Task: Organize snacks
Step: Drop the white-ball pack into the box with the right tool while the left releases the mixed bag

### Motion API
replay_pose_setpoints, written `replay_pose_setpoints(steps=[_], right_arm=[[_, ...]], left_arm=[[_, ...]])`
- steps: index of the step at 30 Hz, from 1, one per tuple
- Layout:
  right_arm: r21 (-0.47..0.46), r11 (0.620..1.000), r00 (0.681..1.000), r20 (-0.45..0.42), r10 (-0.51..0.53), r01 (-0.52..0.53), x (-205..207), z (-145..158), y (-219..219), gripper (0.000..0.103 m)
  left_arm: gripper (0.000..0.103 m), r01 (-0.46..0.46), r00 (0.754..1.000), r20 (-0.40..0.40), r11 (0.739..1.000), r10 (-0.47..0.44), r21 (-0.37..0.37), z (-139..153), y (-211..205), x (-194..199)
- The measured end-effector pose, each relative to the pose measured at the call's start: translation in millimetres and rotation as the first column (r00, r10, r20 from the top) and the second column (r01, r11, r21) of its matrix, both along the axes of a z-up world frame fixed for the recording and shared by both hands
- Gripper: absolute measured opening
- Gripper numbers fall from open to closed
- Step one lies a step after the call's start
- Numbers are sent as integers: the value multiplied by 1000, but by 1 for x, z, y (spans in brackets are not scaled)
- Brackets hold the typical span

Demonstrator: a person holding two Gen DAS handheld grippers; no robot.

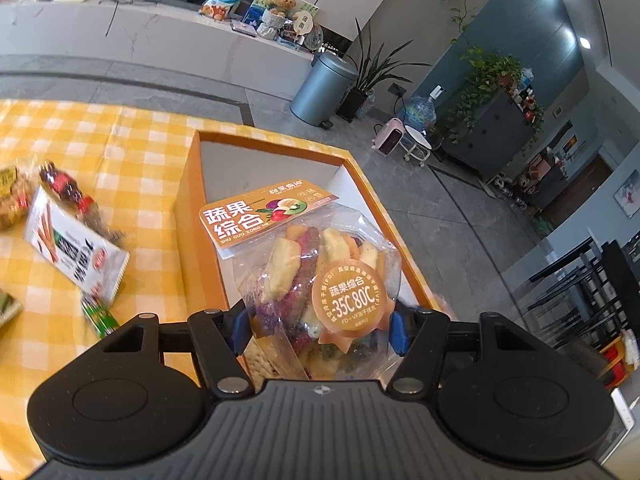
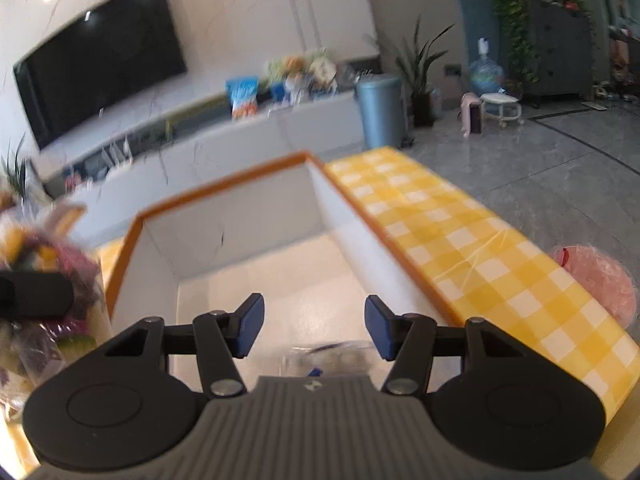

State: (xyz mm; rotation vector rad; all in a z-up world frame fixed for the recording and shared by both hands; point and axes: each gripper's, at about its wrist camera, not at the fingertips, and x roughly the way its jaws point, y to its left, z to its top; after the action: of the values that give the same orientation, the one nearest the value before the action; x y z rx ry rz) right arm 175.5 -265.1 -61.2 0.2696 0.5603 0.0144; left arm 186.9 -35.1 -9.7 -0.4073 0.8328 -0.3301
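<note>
Table w/ yellow-check cloth (image 1: pixel 120 140) carries an orange-rimmed box (image 1: pixel 276 148) w/ white inner walls at its far right corner. Left gripper (image 1: pixel 320 330) is clamped on a clear bag of dried fruit & veg chips (image 1: pixel 304 264), held over the box; header reads "SHU GUO ZONG HE", round sticker "-35C 80C". Toward the table's left edge: white snack pack (image 1: pixel 76 256), dark candy pack (image 1: pixel 66 190), small green pack (image 1: pixel 100 316), print too blurred to read. Right gripper (image 2: pixel 314 328) hangs over the box interior, pads apart, nothing pinched; a clear wrapper (image 2: pixel 332 354) lies below on the box floor.
</note>
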Motion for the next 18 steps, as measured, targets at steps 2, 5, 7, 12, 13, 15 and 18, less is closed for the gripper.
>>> replay_pose_setpoints(steps=[2, 5, 7, 12, 13, 15, 18], right_arm=[[26, 1000, 996, 88, -5, 3, -15, 7, -7, 75], [67, 998, 988, 157, -5, -5, -26, 14, -14, 80], [68, 998, 987, 161, -13, 2, -26, 14, -16, 83], [101, 995, 988, 154, -13, -3, -24, 13, -20, 83], [111, 994, 988, 153, -12, -5, -24, 12, -21, 83], [102, 995, 990, 140, -10, -5, -23, 11, -20, 83], [113, 994, 990, 142, -8, -8, -23, 10, -21, 83]], left_arm=[[73, 11, 1000, 4, 999, -11, 32, 4, -2, 6], [73, 28, 999, -30, 998, -26, 56, 4, -9, 21], [73, 48, 998, -43, 997, -45, 59, 2, -15, 29], [73, 95, 994, -69, 990, -89, 105, -11, -36, 41], [73, 94, 994, -74, 988, -86, 120, -15, -40, 42], [73, 95, 992, -98, 986, -82, 134, -21, -44, 46], [73, 124, 987, -122, 982, -107, 140, -27, -45, 51]])
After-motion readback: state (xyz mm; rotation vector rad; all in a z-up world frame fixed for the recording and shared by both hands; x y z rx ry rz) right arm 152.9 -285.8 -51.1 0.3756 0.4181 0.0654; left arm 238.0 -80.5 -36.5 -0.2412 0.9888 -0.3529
